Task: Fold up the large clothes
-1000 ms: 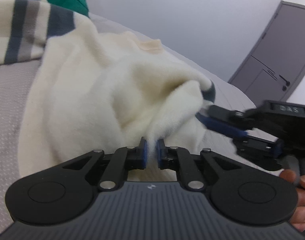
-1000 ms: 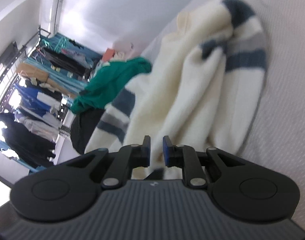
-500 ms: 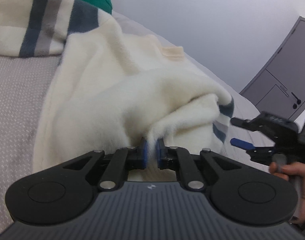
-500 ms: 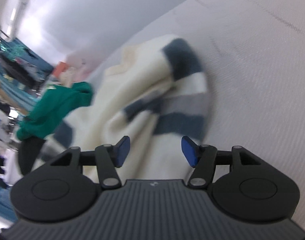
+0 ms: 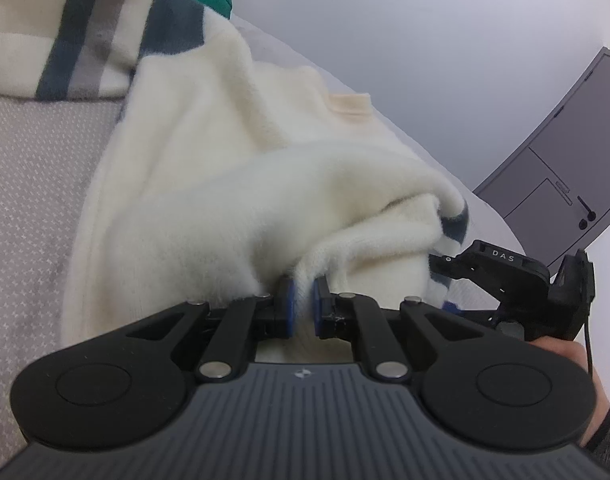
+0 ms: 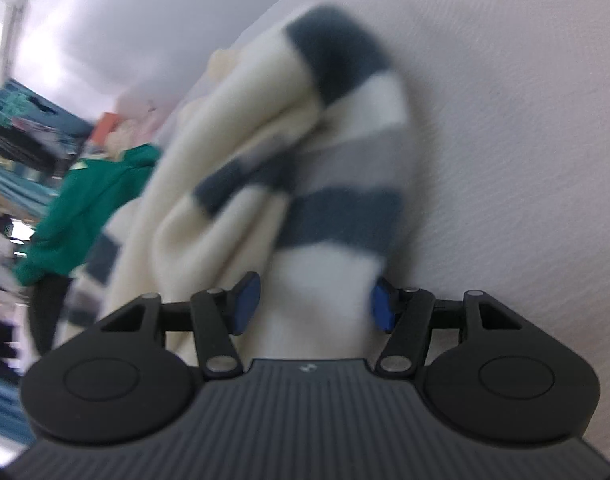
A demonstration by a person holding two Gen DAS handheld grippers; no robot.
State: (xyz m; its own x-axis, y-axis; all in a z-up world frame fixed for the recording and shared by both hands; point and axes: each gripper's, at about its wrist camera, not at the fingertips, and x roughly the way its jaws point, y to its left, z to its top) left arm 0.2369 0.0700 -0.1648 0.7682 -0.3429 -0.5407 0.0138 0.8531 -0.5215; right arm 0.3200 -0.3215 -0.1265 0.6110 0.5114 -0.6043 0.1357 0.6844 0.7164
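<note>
On the pale textured bed cover (image 5: pixel 33 184) lies the fluffy cream sweater with navy and grey stripes (image 5: pixel 233 200), bunched rather than flat. A second ago the right gripper (image 6: pixel 312 306) had its jaws nearly together; now they stand spread, with the striped sleeve end between the blue pads and apparently untouched. It looks to be lining up a fresh hold. The left gripper (image 5: pixel 301 308) stays pinched on a cream fold. The sleeve's long axis runs away from the right gripper, up the bed.
</note>
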